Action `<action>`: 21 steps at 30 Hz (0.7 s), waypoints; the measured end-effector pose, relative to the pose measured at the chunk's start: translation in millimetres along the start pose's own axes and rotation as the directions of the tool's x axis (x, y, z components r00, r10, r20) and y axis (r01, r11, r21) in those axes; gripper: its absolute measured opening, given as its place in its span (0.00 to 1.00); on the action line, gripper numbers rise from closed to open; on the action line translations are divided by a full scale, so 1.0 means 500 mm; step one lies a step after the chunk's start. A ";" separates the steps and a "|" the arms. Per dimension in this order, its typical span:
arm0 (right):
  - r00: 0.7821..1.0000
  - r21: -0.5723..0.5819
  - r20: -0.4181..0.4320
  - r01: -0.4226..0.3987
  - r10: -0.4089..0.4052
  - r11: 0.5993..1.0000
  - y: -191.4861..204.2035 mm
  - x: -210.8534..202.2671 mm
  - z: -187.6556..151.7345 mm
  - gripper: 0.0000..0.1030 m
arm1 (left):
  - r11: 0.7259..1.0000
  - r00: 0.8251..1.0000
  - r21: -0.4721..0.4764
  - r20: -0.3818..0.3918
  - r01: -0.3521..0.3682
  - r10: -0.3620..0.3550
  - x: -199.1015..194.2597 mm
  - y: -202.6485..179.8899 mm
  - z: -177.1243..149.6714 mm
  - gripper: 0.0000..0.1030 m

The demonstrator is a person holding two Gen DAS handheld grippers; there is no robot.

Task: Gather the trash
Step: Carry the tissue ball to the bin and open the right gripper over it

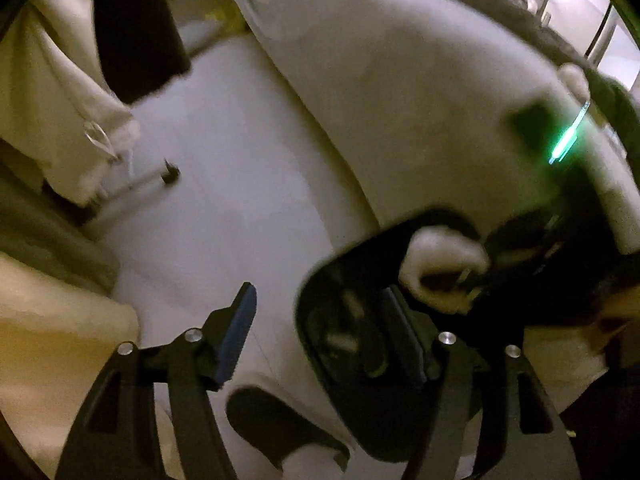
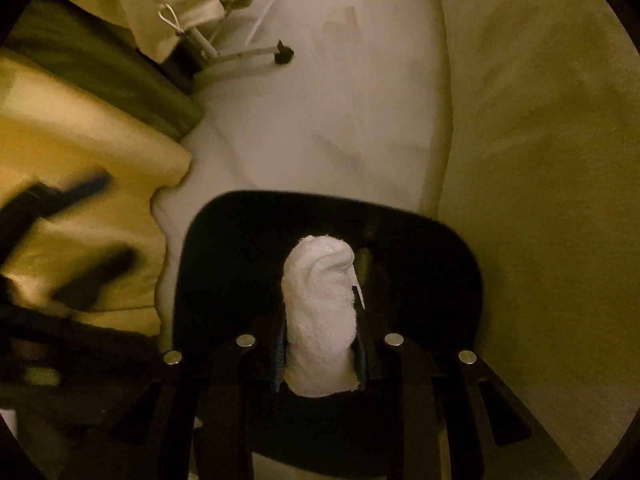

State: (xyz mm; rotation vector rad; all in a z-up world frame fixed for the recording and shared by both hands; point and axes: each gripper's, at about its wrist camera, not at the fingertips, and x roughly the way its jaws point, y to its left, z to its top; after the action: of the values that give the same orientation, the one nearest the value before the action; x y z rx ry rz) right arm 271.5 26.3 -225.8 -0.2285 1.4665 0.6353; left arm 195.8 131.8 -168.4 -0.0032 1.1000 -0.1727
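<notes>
The right gripper [image 2: 320, 354] clamps a rolled white towel [image 2: 320, 304] directly over a black bin [image 2: 448, 280] on the pale floor [image 2: 320, 100]. The left gripper [image 1: 324, 336] hangs open, one finger over the bin's rim [image 1: 320, 280], the towel [image 1: 440, 268] just beyond. A cream wall [image 2: 540, 160] curves to the right; yellow fabric [image 2: 80, 140] bunches on the left; farther off, a white rod [image 2: 248, 56] lies on the floor.

White rolled towel [image 2: 320, 320] looks rough terry cloth; black tray [image 2: 224, 264] glossy smooth plastic; gripper fingers [image 1: 236, 336] matt black, blue pads; floor [image 2: 328, 120] smooth.
</notes>
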 end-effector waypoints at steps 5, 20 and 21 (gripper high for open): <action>0.998 -0.003 -0.063 0.017 -0.017 1.000 0.008 0.066 0.002 0.26 | 1.000 0.992 0.026 0.122 -0.010 0.006 -0.079 0.003 0.054 0.72; 0.972 -0.091 -0.203 0.103 -0.119 0.991 0.035 0.156 -0.023 0.46 | 0.994 0.936 0.073 0.335 0.084 -0.104 -0.264 -0.059 0.143 0.78; 0.970 -0.105 -0.201 0.116 -0.135 0.988 0.040 0.154 -0.022 0.56 | 0.993 0.933 0.076 0.344 0.088 -0.109 -0.269 -0.062 0.148 0.79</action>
State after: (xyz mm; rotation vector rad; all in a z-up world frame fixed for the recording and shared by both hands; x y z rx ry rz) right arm 249.6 57.1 -297.1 -0.4687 1.6094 0.5901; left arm 197.9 113.9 -12.8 -0.0350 0.7406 -0.2843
